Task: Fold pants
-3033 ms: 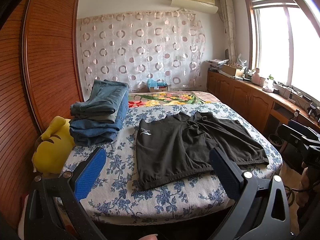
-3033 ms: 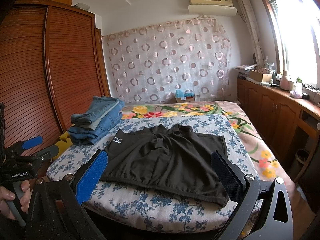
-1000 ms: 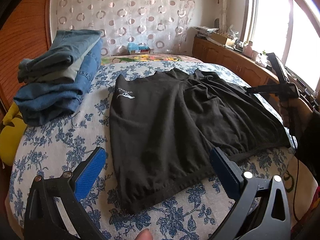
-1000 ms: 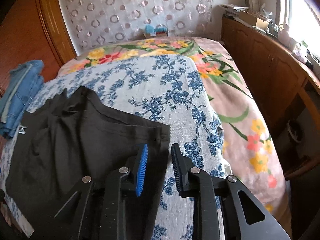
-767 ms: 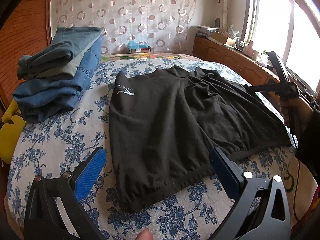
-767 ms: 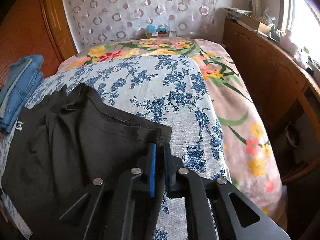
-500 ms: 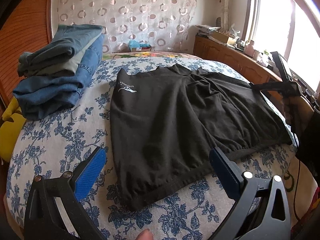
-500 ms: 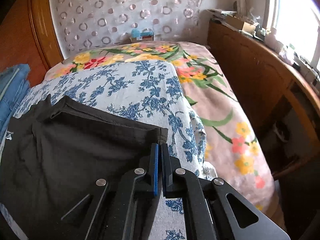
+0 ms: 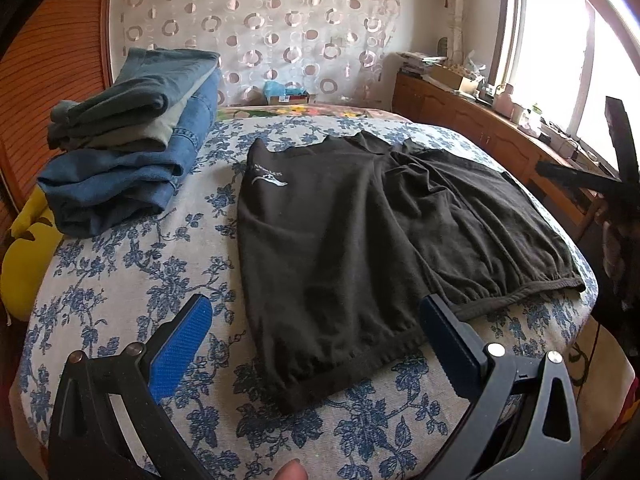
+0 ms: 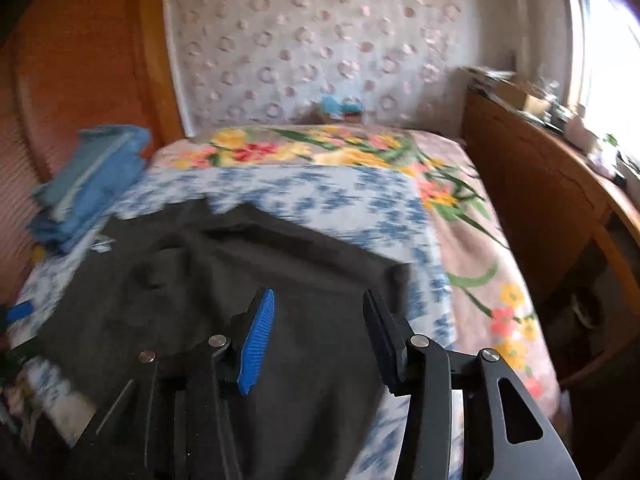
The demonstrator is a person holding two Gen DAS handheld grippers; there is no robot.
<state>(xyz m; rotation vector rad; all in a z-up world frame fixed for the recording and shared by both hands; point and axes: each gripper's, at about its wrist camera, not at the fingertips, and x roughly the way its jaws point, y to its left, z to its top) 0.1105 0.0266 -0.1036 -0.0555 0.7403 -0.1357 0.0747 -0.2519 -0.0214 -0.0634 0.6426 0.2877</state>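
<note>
Black pants (image 9: pixel 360 232) lie spread flat on the bed, waistband towards me, a white logo near the far left. My left gripper (image 9: pixel 314 332) is open and empty, held just above the near waistband edge. In the blurred right wrist view the pants (image 10: pixel 224 280) lie below my right gripper (image 10: pixel 318 308), which is open above the cloth near its right corner. The right gripper also shows at the right edge of the left wrist view (image 9: pixel 592 180).
A stack of folded jeans (image 9: pixel 132 144) sits at the bed's far left beside a yellow cushion (image 9: pixel 24 248). The blue floral sheet (image 9: pixel 120 280) covers the bed. A wooden cabinet (image 9: pixel 480 128) runs along the right under the window. A wooden wardrobe (image 10: pixel 72 80) stands left.
My right gripper was shut at the pants' right corner half a second ago and has now opened and shifted left over the cloth. The left gripper has barely moved.
</note>
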